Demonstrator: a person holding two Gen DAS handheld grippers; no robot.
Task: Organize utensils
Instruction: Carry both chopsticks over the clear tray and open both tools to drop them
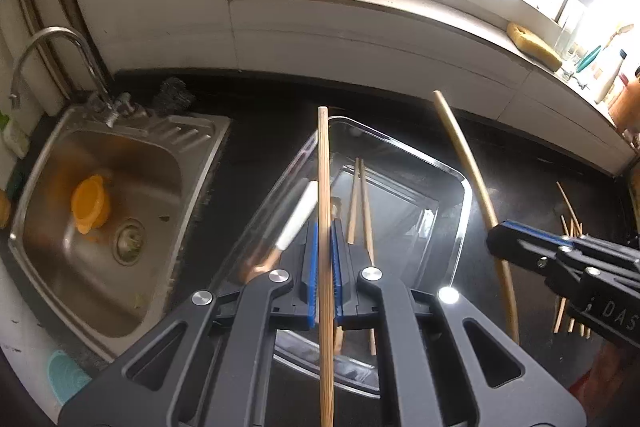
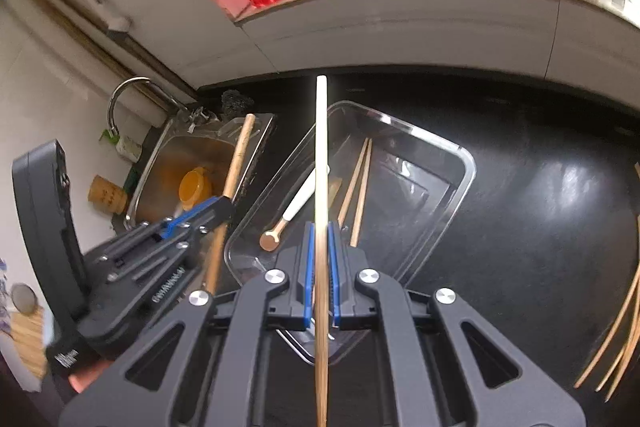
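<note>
Bamboo chopsticks mark the progress: two [image 1: 362, 203] already lie in the clear plastic tray [image 1: 460, 211] at frame centre, beside a white-handled spoon [image 1: 294, 223]. The left gripper [image 1: 325, 267] is clamped on one chopstick [image 1: 323, 167], and the right gripper [image 2: 321, 267] pinches another [image 2: 321, 147], both held above the tray. More loose chopsticks [image 2: 616, 331] wait at the right edge, so the job looks roughly half done. The black countertop [image 2: 540, 219] runs to a steel sink [image 1: 120, 163] at left, under a bright window ledge [image 1: 400, 7].
</note>
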